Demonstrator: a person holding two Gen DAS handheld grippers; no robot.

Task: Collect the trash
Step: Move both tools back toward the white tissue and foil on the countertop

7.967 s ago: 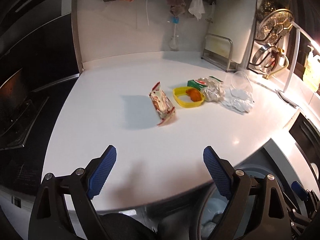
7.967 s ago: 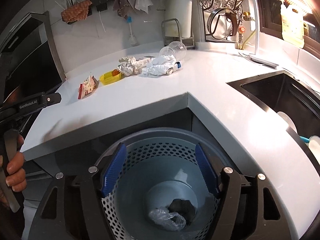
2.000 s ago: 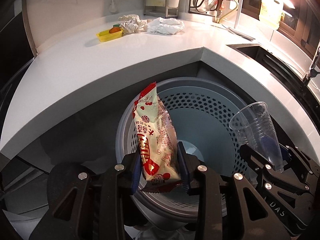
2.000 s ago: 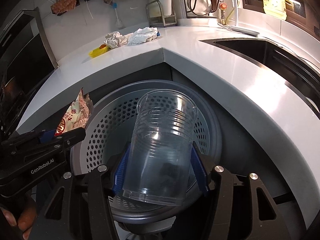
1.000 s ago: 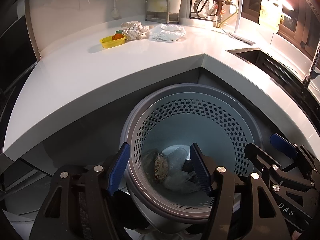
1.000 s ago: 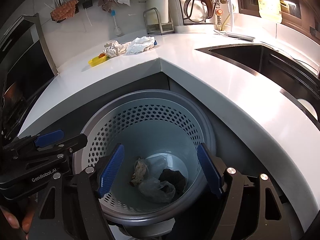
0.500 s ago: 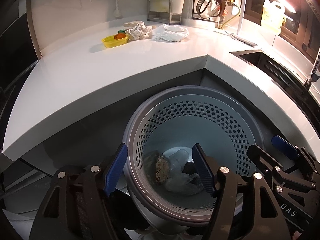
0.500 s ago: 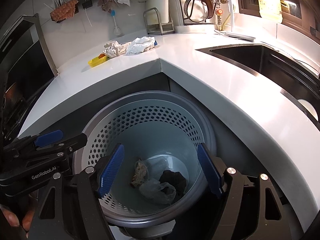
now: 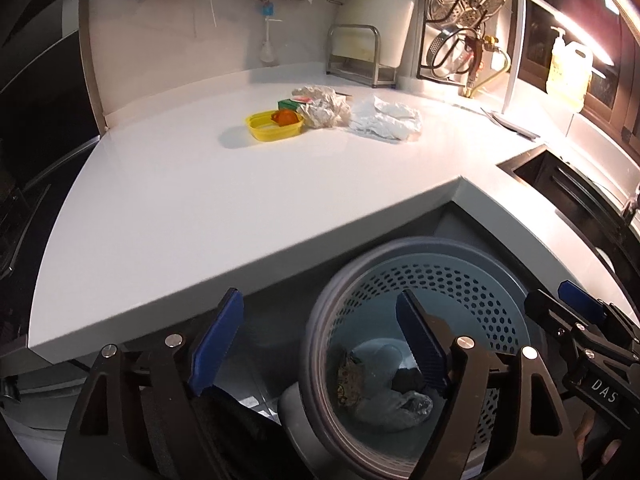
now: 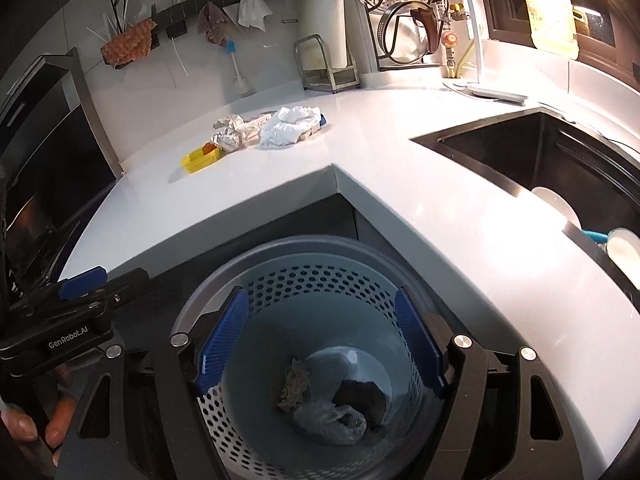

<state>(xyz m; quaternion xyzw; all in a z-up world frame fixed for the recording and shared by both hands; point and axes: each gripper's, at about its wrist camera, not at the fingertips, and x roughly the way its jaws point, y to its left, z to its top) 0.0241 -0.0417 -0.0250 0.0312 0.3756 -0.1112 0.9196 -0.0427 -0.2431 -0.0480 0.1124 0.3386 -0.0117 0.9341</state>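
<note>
- Left gripper (image 9: pixel 320 344): jaws apart, empty, at the perforated grey bin (image 9: pixel 460 280) rim.
- Right gripper (image 10: pixel 322 340): jaws apart, empty, over the bin (image 10: pixel 320 276).
- Yellow plastic tray (image 9: pixel 274 126), crumpled paper (image 9: pixel 324 106): near the white countertop's (image 9: pixel 200 200) back edge.

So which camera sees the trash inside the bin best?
The right wrist view. It looks almost straight down into the bin, so the trash at the bottom shows whole between the open right gripper. In the left wrist view, the left gripper's finger covers part of it.
</note>
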